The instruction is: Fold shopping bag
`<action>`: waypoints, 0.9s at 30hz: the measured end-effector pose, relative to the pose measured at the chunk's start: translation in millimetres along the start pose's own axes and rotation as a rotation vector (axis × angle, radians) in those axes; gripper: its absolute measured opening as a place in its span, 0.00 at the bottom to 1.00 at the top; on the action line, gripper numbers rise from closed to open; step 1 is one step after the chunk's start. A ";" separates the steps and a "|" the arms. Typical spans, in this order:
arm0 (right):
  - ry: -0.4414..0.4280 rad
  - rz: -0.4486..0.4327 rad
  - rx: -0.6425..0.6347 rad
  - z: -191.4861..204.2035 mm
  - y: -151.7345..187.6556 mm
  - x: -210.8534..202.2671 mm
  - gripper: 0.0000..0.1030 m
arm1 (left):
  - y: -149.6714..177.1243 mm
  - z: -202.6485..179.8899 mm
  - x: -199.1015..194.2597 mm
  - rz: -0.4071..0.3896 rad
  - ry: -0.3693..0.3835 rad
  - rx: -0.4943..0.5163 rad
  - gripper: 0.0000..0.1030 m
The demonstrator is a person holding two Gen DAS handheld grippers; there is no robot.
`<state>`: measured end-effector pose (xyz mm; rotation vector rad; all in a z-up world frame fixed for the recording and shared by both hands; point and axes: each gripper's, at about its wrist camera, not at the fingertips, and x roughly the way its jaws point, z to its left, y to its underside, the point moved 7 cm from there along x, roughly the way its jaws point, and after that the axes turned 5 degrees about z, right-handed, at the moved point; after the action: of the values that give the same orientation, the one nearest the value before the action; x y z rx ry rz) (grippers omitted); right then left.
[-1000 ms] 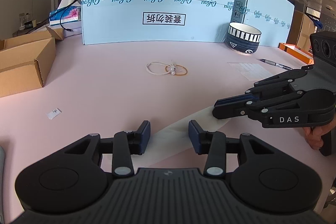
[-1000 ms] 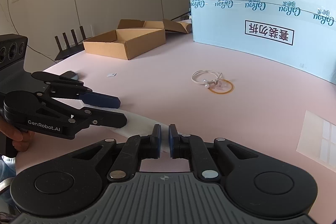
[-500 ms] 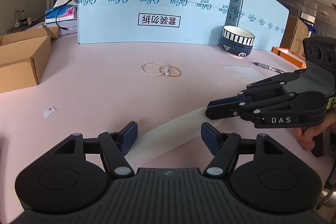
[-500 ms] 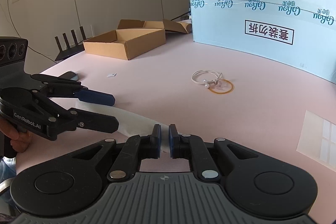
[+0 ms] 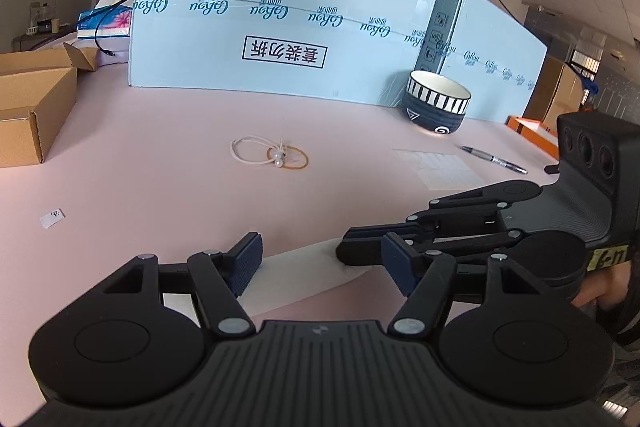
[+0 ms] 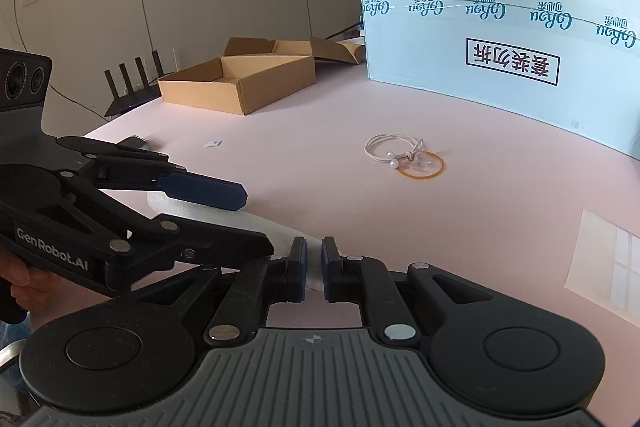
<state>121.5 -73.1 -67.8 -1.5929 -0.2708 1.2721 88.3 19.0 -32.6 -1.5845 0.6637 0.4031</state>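
left claw: the black left gripper with blue pads (image 5: 322, 261) is open. its jaws have just been opening. the bag lies between them, but the pads do not press on it.
right claw: the black right gripper with blue pads (image 6: 314, 267) is closed tight on one end of the bag.
bag: the thin white shopping bag folded into a long flat strip (image 5: 304, 277) lies on the pink table (image 5: 160, 163), close in front of both claws.
how the bag may feel: it looks very light, soft and floppy, maybe a bit slippery. it would likely slide or spring open if let go.
where to hold: a good spot looks like the free end, near the left claw, pinched flat across the strip.
middle of table: a white hair tie with pearls on an orange rubber band (image 5: 272, 155), well apart from the bag.
far back: a striped dark blue bowl (image 5: 438, 103) and a big light blue cardboard box (image 5: 280, 19).
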 end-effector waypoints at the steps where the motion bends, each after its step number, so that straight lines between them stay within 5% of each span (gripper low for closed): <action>1: -0.001 -0.001 -0.001 0.2 0.0 -0.1 0.08 | 2.5 0.7 4.4 0.019 -0.034 0.026 0.60; 9: -0.006 -0.003 -0.002 0.7 -0.1 -1.1 0.10 | 11.5 5.3 6.4 0.024 -0.067 0.068 0.62; 12: -0.009 -0.005 -0.005 1.2 -0.4 -1.1 0.15 | 11.8 8.8 -6.3 -0.020 -0.017 0.041 0.60; 14: 0.017 0.000 -0.006 0.4 -0.2 -0.3 0.51 | 12.9 14.0 -20.9 -0.070 0.018 0.013 0.59; 15: 0.040 0.016 -0.006 -0.7 0.4 2.4 0.97 | 14.5 18.3 -30.6 -0.101 0.023 -0.004 0.56; 20: 0.098 0.054 -0.113 14.1 3.0 10.9 0.96 | 27.8 49.3 -62.6 -0.185 0.168 -0.261 0.41; 27: 0.112 0.055 -0.106 10.9 3.6 11.7 0.96 | 14.4 31.8 -72.1 -0.231 0.205 -0.235 0.38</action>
<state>115.9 -60.4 -76.6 -1.7667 -0.2287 1.2222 27.7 62.8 -3.7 -1.9208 0.5950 0.1515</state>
